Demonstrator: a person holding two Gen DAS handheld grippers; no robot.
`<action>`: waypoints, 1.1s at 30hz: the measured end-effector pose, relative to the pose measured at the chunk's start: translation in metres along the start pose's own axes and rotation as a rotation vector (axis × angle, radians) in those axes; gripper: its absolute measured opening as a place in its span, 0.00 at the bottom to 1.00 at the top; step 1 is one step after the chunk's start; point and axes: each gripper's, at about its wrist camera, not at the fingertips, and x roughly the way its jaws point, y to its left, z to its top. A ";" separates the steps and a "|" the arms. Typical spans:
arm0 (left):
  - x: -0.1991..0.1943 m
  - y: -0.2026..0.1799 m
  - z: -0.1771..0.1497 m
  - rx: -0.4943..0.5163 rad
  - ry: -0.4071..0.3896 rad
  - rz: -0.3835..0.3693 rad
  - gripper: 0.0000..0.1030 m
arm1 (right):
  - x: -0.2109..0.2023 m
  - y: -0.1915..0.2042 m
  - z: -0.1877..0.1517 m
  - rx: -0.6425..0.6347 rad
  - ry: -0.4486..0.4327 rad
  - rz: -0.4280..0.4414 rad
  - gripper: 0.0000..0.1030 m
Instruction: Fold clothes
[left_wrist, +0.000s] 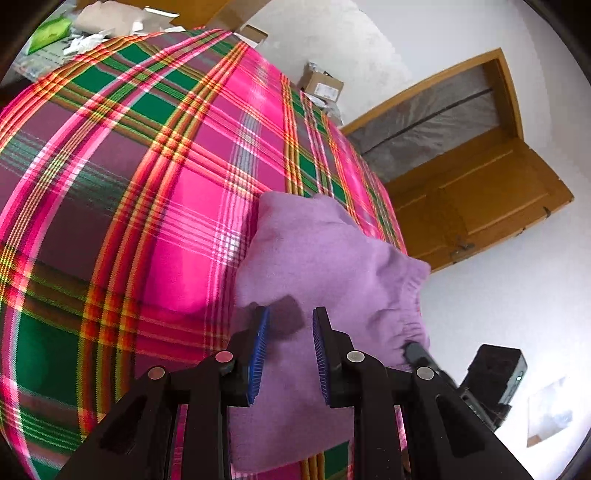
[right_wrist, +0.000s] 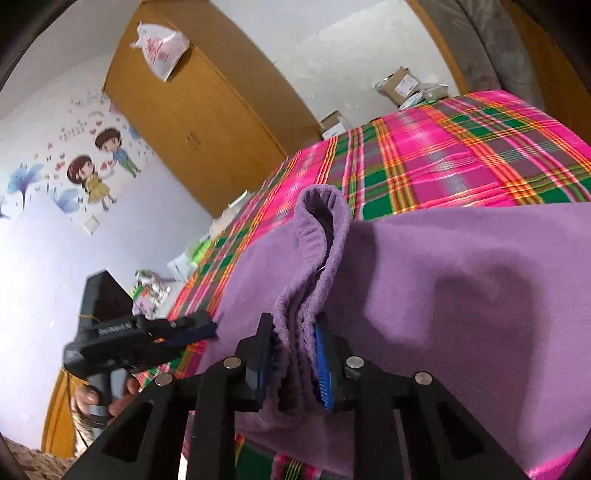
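- Soft purple fleece garment is lying on the pink-and-green plaid bedspread.
- Right gripper is pinching its bunched elastic hem.
- Left gripper is hovering with fingers apart, holding nothing.
- I'd be grabbing the matching corner before lifting, so the fold stays even.

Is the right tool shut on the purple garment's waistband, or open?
Shut on it: the right tool pinches the bunched elastic edge of the purple garment between both pads.

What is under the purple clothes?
The purple garment lies on a pink and green plaid bedspread, which shows all around it. Anything directly beneath the cloth is covered.
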 end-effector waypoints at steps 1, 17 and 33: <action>0.000 0.000 0.000 0.001 -0.002 0.005 0.23 | -0.003 -0.002 -0.001 0.012 -0.009 -0.002 0.21; 0.007 -0.001 -0.005 0.029 0.028 0.026 0.23 | -0.001 -0.009 0.029 -0.052 -0.052 -0.196 0.40; 0.007 0.000 -0.021 0.084 0.063 0.005 0.23 | 0.047 -0.026 0.063 -0.048 0.007 -0.210 0.06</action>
